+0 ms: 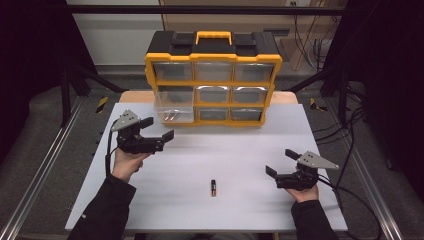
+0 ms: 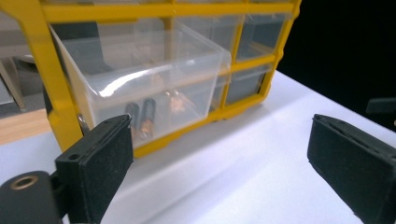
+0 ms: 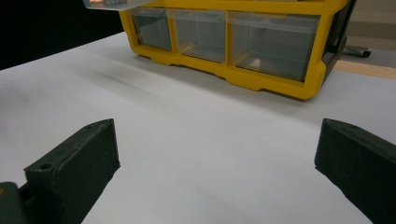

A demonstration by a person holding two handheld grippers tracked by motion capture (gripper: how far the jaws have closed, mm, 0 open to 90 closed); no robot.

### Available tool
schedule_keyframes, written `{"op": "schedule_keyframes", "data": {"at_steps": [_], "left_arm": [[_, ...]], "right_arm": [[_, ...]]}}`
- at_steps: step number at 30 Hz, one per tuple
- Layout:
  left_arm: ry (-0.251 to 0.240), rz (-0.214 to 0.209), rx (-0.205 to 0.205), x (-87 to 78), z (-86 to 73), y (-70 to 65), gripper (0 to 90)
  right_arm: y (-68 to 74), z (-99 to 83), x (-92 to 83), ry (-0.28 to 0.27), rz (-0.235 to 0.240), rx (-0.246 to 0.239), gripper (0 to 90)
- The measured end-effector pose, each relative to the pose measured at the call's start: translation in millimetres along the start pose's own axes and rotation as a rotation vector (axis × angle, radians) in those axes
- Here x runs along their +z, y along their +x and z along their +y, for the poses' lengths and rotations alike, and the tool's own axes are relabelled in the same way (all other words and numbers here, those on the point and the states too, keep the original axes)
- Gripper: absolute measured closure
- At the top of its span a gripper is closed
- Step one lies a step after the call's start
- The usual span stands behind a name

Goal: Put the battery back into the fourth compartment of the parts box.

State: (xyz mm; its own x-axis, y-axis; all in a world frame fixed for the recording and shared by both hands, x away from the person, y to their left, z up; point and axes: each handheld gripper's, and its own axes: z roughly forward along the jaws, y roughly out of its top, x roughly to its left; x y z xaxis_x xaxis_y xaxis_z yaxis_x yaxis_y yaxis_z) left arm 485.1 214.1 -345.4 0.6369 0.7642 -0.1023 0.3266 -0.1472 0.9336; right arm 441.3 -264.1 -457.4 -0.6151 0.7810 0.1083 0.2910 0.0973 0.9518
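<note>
- Fingers of the left gripper (image 1: 158, 129) stand wide apart with nothing between them; those of the right gripper (image 1: 281, 162) are spread wide too, over bare table.
- Just ahead of the left gripper, a clear drawer (image 1: 173, 104) sticks out of the left column of the yellow organiser (image 1: 213, 77), its front past the cabinet's face.
- Two batteries (image 2: 141, 117) lie on that drawer's floor near its front wall, seen through the plastic in the left gripper view.
- One more battery (image 1: 213, 187) lies on the white table (image 1: 250, 145) between the two hands, nearer the person, well apart from both grippers.
- Open table surface stretches between the organiser's front and the near edge; the pulled-out drawer alone juts into it.
- Other drawers sit flush in their frame.
</note>
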Motion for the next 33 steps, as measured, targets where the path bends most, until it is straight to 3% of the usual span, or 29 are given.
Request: {"op": "schedule_keyframes", "data": {"at_steps": [5, 12, 23, 33], "left_arm": [[0.008, -0.030, 0.001, -0.1, -16.7, -12.3, 5.4], [0.063, -0.055, 0.012, 7.1, -35.5, -29.5, 4.6], [0.117, -0.108, 0.056, 29.2, -61.3, -64.9, 4.8], [0.213, -0.150, 0.094, 53.0, -84.0, -87.4, 5.0]], "right_arm": [[0.0, -0.1, -0.1, 0.000, 0.002, -0.003, 0.2], [0.1, -0.1, 0.0, -0.001, 0.002, -0.004, 0.2], [0.4, -0.4, 0.1, 0.002, 0.004, -0.005, 0.2], [0.9, -0.9, 0.6, 0.006, 0.003, -0.009, 0.2]]}}
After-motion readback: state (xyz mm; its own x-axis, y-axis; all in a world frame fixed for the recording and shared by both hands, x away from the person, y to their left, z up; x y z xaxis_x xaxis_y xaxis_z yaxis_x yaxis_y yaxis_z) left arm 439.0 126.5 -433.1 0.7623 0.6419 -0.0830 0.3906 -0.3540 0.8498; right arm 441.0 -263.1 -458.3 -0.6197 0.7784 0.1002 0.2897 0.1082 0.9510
